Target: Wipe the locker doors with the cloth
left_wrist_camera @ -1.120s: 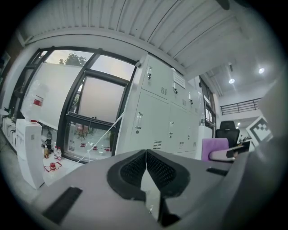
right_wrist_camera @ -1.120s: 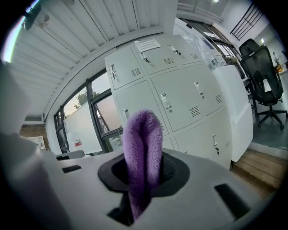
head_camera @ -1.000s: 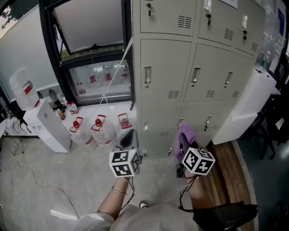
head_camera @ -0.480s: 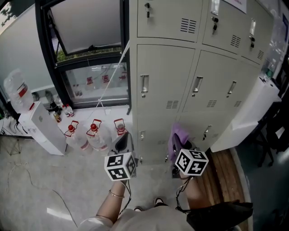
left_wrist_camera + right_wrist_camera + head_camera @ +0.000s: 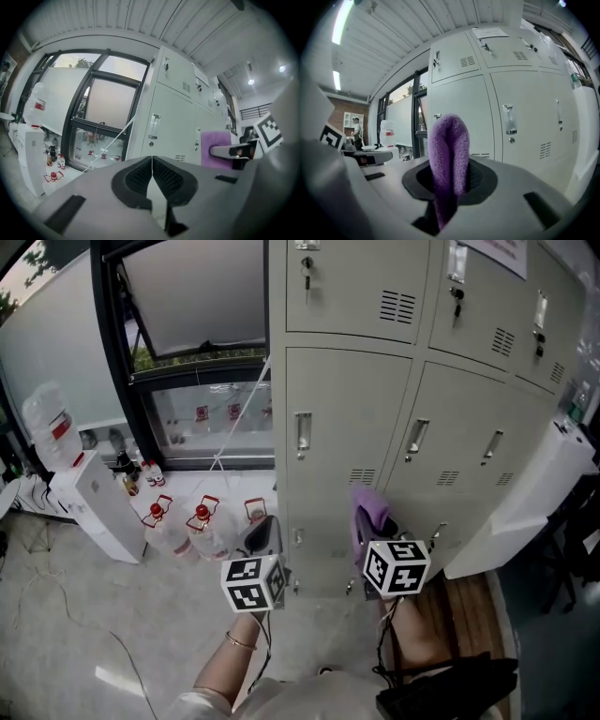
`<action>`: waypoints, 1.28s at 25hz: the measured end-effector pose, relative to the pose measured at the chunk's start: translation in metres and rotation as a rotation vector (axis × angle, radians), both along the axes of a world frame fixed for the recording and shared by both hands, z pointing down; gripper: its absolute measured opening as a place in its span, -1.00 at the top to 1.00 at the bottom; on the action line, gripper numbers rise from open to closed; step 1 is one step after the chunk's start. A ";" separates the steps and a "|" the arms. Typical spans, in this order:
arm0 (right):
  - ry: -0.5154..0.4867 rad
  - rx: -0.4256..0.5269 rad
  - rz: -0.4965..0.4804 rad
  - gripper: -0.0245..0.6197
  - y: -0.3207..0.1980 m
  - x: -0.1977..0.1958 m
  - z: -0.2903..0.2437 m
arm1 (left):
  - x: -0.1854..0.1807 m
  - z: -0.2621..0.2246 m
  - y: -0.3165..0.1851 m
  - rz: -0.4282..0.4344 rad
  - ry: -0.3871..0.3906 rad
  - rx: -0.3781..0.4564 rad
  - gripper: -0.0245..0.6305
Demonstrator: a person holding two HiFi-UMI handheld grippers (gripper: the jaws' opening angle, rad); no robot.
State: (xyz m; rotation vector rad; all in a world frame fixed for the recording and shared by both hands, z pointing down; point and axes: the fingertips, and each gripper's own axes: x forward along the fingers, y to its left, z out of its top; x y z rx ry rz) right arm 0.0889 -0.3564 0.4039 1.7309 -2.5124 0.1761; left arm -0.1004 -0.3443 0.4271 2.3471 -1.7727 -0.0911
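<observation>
Setting: grey floor (image 5: 75, 615), black-framed window (image 5: 192, 306), a bank of smooth pale steel locker doors (image 5: 337, 427) with chrome handles and louvred vents. Right hand-held gripper (image 5: 449, 176), clamped on a folded, fleecy purple cloth (image 5: 449, 140); left hand-held gripper (image 5: 152, 174), jaws together, empty. Within the last second we note both raised from the bottom row toward a middle door, contact unclear; wiping, we judge, is about to start.
</observation>
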 end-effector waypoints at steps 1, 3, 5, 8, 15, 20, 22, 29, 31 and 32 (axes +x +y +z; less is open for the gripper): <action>0.027 0.011 -0.012 0.73 -0.005 -0.002 -0.005 | 0.001 -0.002 -0.004 0.000 0.000 -0.002 0.90; 0.096 0.052 -0.032 0.73 -0.017 -0.007 -0.021 | 0.002 -0.010 -0.014 0.004 -0.009 0.005 0.90; 0.182 0.107 -0.045 0.73 -0.029 -0.013 -0.040 | 0.001 -0.021 -0.024 0.010 -0.036 0.020 0.90; 0.298 0.173 -0.059 0.73 -0.044 -0.022 -0.067 | -0.003 -0.039 -0.036 0.016 -0.065 0.034 0.90; 0.491 0.307 -0.040 0.73 -0.072 -0.041 -0.129 | -0.018 -0.085 -0.056 0.007 -0.084 0.086 0.90; 0.647 0.396 -0.034 0.73 -0.082 -0.058 -0.172 | -0.026 -0.110 -0.067 -0.002 -0.091 0.122 0.90; 0.707 0.431 -0.049 0.74 -0.087 -0.071 -0.188 | -0.032 -0.117 -0.075 -0.012 -0.094 0.129 0.90; 0.940 0.555 0.003 0.74 -0.104 -0.103 -0.236 | -0.052 -0.153 -0.094 -0.039 -0.094 0.155 0.90; 0.986 0.576 0.028 0.74 -0.109 -0.107 -0.245 | -0.057 -0.161 -0.097 -0.042 -0.099 0.163 0.90; 1.005 0.584 0.038 0.74 -0.111 -0.110 -0.248 | -0.060 -0.165 -0.098 -0.044 -0.100 0.168 0.90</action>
